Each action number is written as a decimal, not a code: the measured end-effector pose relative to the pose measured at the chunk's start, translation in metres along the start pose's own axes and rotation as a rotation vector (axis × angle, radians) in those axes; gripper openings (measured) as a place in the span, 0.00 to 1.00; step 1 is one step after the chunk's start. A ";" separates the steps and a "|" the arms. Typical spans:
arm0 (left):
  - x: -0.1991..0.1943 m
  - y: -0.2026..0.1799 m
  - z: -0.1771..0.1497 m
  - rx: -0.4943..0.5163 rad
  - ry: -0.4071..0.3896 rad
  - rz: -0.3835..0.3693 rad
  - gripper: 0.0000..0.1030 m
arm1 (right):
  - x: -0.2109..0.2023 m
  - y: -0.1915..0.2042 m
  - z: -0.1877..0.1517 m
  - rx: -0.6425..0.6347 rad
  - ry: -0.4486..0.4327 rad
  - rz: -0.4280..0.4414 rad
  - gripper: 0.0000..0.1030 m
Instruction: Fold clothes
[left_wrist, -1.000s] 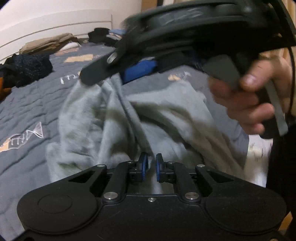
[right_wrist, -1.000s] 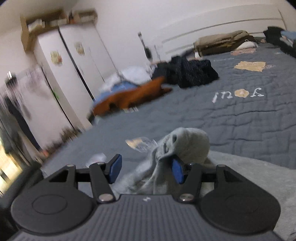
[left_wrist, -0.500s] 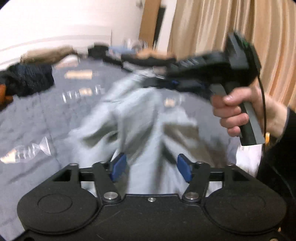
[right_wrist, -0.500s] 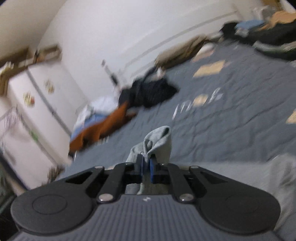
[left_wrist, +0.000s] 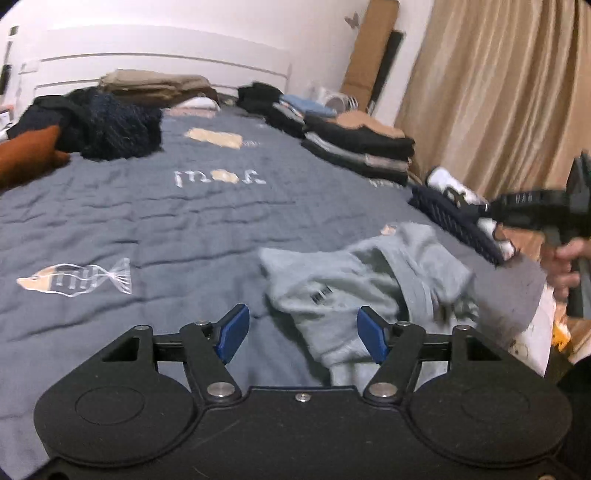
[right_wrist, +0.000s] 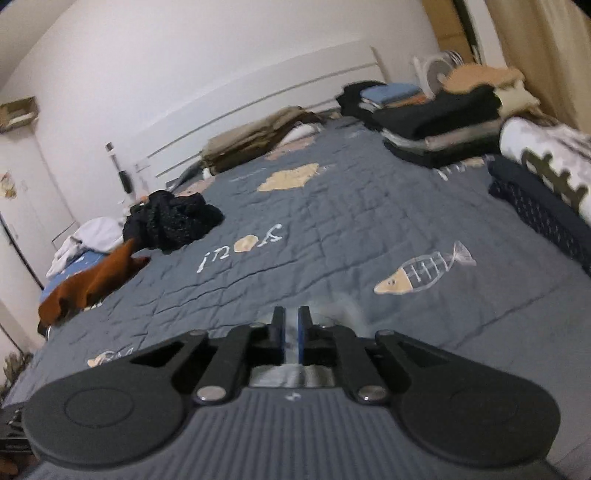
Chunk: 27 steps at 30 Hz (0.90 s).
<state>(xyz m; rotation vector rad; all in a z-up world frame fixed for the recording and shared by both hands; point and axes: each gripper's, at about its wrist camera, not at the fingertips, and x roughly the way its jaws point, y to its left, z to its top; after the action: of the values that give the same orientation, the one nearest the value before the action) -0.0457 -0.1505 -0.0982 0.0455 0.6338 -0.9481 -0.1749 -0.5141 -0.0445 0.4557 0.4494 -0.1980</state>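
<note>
1. Grey quilted bedspread (left_wrist: 155, 221) across the whole bed, printed with a fish skeleton (left_wrist: 75, 281), tan patches and pale lettering.
2. White slatted headboard (left_wrist: 155, 62) at the far end of the bedspread, white wall above, tan curtain (left_wrist: 498, 92) past its right edge, a brown cardboard panel (left_wrist: 369, 55) leaning in the corner.
3. On the bedspread: a dark heap of clothes (left_wrist: 107, 125) far left with an orange-brown garment (left_wrist: 26, 155) beside it, khaki folded items (left_wrist: 155, 86) against the headboard, a stack of folded dark clothes (left_wrist: 354, 147) along the right edge, a dark perforated basket (left_wrist: 454, 221) nearer on that edge.
4. Lettering mid-bedspread reads roughly "soul" upside down (left_wrist: 219, 178); not fully legible. A small barcode-like tag (left_wrist: 320, 294) on the grey cloth, too blurred to read.
5. Light grey sweatshirt (left_wrist: 369, 288) crumpled on the near right part of the bedspread, partly lifted toward the right.
6. Left gripper (left_wrist: 301, 334) spread wide, blue pads (left_wrist: 232, 332) well apart, hovering over the near edge of the sweatshirt, pinching nothing.
7. Right gripper (right_wrist: 291, 326) drawn nearly together, a thin strip of grey cloth pinched between its pads; seen from the left wrist view, held in a hand (left_wrist: 563, 267) at the right edge of the bedspread.
</note>
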 end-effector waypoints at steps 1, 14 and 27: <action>0.004 -0.006 0.000 0.017 0.006 -0.007 0.62 | -0.005 -0.001 0.002 -0.003 -0.015 -0.001 0.07; 0.013 -0.017 0.001 0.040 0.000 -0.011 0.67 | 0.016 0.064 -0.043 -0.334 0.145 0.349 0.48; 0.011 -0.004 0.004 0.010 -0.003 0.030 0.67 | 0.065 0.095 -0.067 -0.334 0.191 0.263 0.47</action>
<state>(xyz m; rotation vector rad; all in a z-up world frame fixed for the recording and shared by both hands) -0.0426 -0.1623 -0.0992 0.0630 0.6243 -0.9223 -0.1157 -0.4053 -0.0919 0.2021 0.5920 0.1755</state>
